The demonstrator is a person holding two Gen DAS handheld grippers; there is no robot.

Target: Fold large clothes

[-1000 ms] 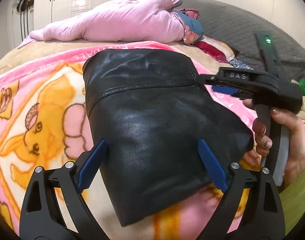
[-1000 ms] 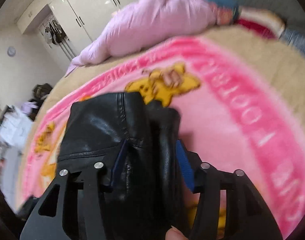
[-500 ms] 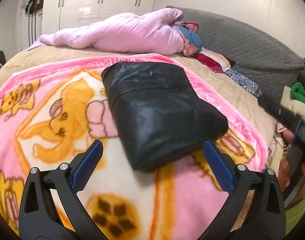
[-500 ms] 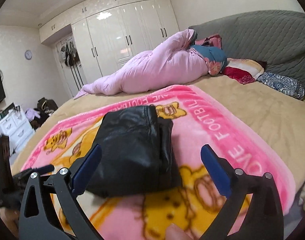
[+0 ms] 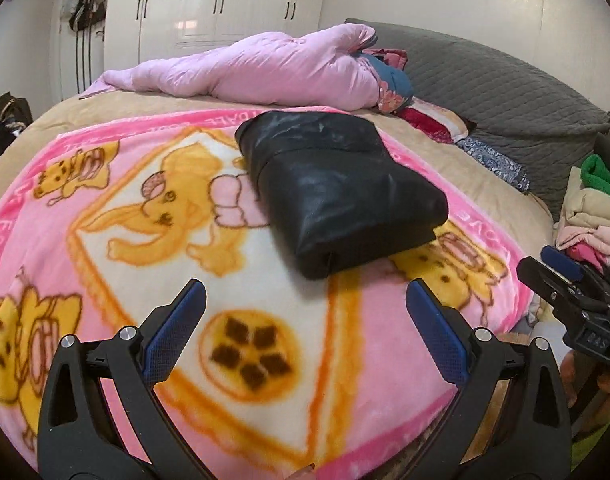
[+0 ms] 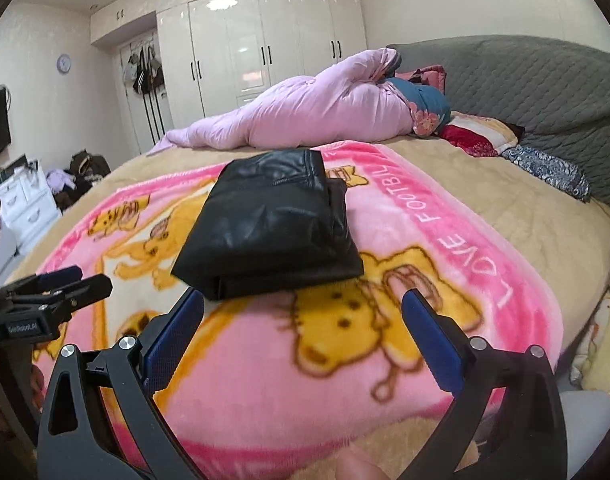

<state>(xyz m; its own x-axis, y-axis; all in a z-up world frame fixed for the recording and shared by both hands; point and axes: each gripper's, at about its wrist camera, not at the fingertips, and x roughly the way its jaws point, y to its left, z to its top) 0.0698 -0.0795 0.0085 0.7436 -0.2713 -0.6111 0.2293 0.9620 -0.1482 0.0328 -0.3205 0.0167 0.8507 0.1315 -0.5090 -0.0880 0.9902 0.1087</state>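
Note:
A black leather garment [image 5: 337, 192] lies folded into a thick rectangle on the pink cartoon blanket [image 5: 185, 280]. It also shows in the right wrist view [image 6: 269, 224]. My left gripper [image 5: 305, 320] is open and empty, held above the blanket a little short of the garment's near edge. My right gripper [image 6: 303, 324] is open and empty too, just short of the garment's near folded edge. The right gripper shows at the right edge of the left wrist view [image 5: 565, 280], and the left gripper at the left edge of the right wrist view [image 6: 53, 296].
A rolled pink quilt [image 5: 265, 68] lies across the far side of the bed, with pillows [image 5: 433, 120] beside it and a grey headboard [image 5: 525, 96] behind. A pile of clothes [image 5: 589, 216] sits off the bed's right side. White wardrobes [image 6: 265, 40] line the far wall.
Both grippers have let go of the black garment, opened wide and pulled back toward the bed's near edge. The garment now lies folded on the blanket.

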